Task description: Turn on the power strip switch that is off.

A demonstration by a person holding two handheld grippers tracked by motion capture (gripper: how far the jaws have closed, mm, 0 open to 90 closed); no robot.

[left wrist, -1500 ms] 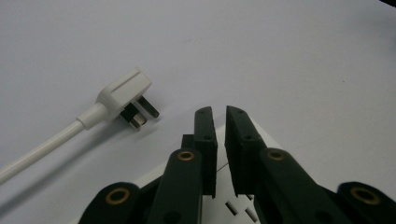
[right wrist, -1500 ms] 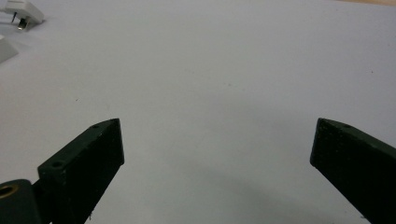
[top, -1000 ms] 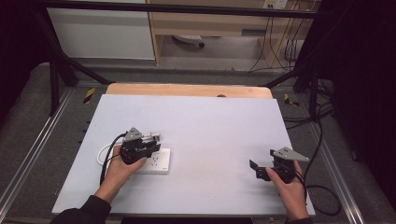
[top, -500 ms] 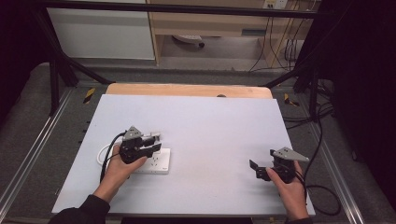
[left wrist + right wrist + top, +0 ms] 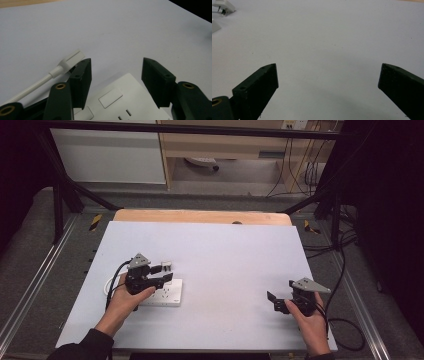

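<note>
1. The left gripper [image 5: 161, 274] hangs low over the near end of the white power strip [image 5: 167, 296], jaws spread wide with nothing between them, apparently lining up on the strip or on the loose white plug [image 5: 72, 58] lying just beside one jaw.
2. The right gripper [image 5: 276, 301] waits well apart over the bare white table [image 5: 230, 255], jaws wide and empty.
3. Against the earlier frames, the left gripper has barely shifted; the right is unmoved.
</note>
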